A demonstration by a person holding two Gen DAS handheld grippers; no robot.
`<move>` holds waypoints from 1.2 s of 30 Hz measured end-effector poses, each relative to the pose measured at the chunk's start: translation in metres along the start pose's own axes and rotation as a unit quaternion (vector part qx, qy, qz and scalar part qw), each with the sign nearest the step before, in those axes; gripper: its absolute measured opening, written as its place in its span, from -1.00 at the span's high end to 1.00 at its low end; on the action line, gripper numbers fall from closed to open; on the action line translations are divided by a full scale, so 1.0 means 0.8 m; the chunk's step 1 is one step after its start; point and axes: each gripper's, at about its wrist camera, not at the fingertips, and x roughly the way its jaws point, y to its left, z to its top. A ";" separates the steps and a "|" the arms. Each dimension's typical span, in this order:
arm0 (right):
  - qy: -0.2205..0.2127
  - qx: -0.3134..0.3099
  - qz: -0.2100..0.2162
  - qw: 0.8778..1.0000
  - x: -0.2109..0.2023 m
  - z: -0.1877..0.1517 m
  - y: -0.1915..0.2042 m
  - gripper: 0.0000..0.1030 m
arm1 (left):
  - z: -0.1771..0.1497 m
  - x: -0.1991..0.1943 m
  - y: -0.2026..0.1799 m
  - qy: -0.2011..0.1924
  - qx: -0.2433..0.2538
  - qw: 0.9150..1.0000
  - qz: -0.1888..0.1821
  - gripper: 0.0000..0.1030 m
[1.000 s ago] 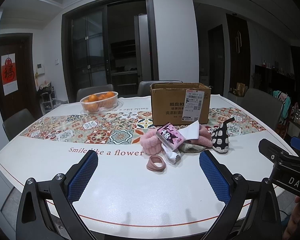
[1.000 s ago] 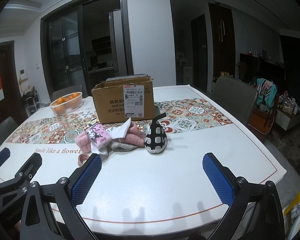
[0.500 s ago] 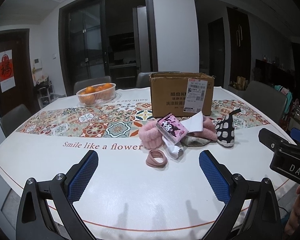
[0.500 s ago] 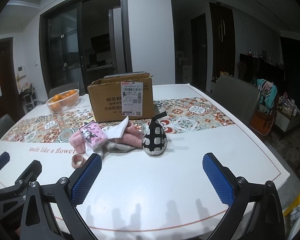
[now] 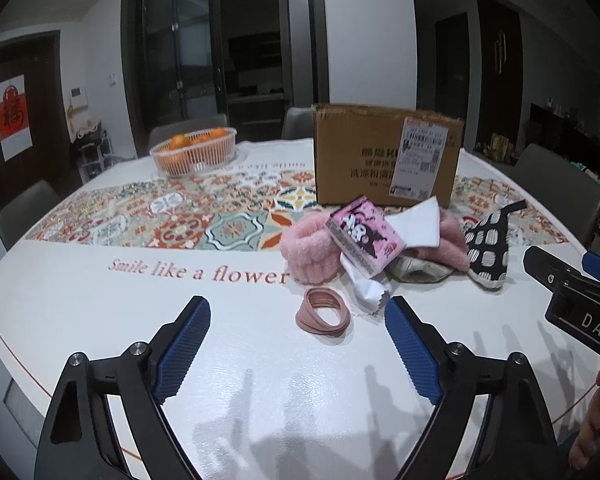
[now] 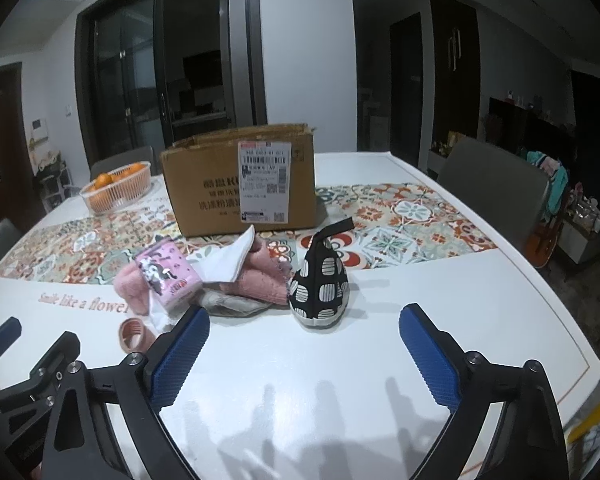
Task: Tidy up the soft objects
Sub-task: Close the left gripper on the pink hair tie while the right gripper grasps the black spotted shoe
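Observation:
A pile of soft things lies in front of a cardboard box (image 5: 384,160) (image 6: 240,180): a fluffy pink band (image 5: 306,248), a pink tissue pack (image 5: 364,236) (image 6: 168,272), a white cloth (image 5: 420,224), a pink fuzzy item (image 6: 260,280) and a black-and-white patterned pouch (image 5: 488,248) (image 6: 320,284). A pink hair-tie bundle (image 5: 324,312) (image 6: 134,334) lies nearer. My left gripper (image 5: 298,344) is open and empty, just short of the hair ties. My right gripper (image 6: 304,354) is open and empty, just short of the pouch.
A basket of oranges (image 5: 194,152) (image 6: 116,188) stands at the back left on the patterned runner (image 5: 180,216). Grey chairs (image 6: 492,184) surround the white table (image 5: 100,300). The right gripper's body (image 5: 572,304) shows at the left view's right edge.
Both grippers have moved forward toward the pile, which now looks larger and closer. Both jaws stay open and empty.

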 end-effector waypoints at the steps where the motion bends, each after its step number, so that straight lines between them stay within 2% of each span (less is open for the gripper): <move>1: 0.006 0.000 0.000 1.000 0.007 0.000 0.000 -0.83 | -0.001 0.005 -0.001 0.006 0.000 1.000 0.000 -0.70; 9: 0.053 -0.002 -0.002 0.999 0.055 -0.005 -0.005 -0.67 | -0.008 0.051 -0.009 0.064 -0.001 0.998 -0.002 -0.63; 19: 0.099 0.003 -0.002 0.995 0.108 -0.005 -0.006 -0.57 | -0.006 0.100 -0.013 0.112 -0.001 0.994 -0.001 -0.52; 28: 0.121 0.008 -0.012 0.993 0.141 0.003 -0.007 -0.47 | 0.000 0.131 -0.015 0.140 -0.008 0.990 -0.009 -0.32; 33: 0.120 0.000 -0.025 0.992 0.153 0.009 -0.007 -0.41 | 0.002 0.139 -0.016 0.145 -0.007 0.989 -0.009 -0.16; 36: 0.123 -0.002 -0.030 0.992 0.158 0.009 -0.008 -0.32 | 0.002 0.142 -0.017 0.147 -0.003 0.989 -0.009 0.02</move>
